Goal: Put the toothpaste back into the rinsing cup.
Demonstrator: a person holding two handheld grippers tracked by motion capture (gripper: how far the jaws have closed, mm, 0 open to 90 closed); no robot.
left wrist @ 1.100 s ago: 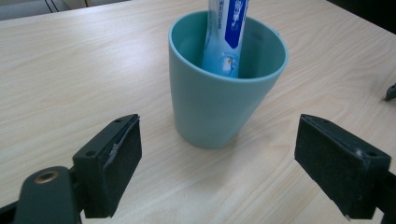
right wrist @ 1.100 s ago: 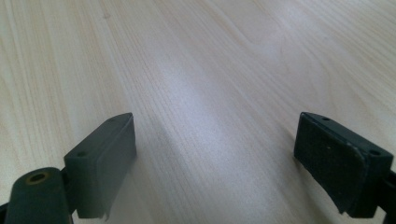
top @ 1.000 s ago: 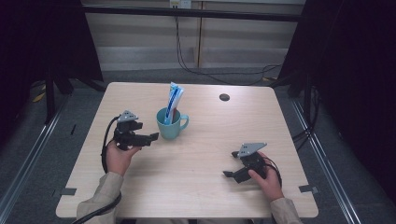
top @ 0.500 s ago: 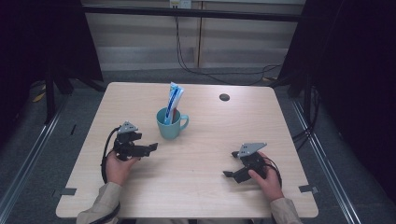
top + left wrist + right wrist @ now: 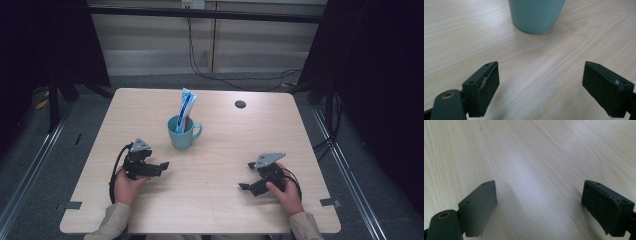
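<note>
A teal mug (image 5: 182,134) stands near the middle of the wooden table (image 5: 220,210), with a blue and white tube (image 5: 186,107) sticking up out of it. My left gripper (image 5: 161,167) rests on the table to the mug's lower left, open and empty, pointing right. In the left gripper view the mug's base (image 5: 536,15) sits ahead of the spread jaws (image 5: 541,87). My right gripper (image 5: 246,177) lies at the table's lower right, open with nothing between its jaws, which frame bare wood (image 5: 539,205).
A small dark round disc (image 5: 240,104) lies at the back right of the table. Black cables hang behind the table's far edge. Metal rails run along the floor on both sides. A hand (image 5: 127,187) holds each gripper near the front edge.
My left gripper has drawn back from beside the mug toward the table's front edge. The right gripper has stayed where it was.
</note>
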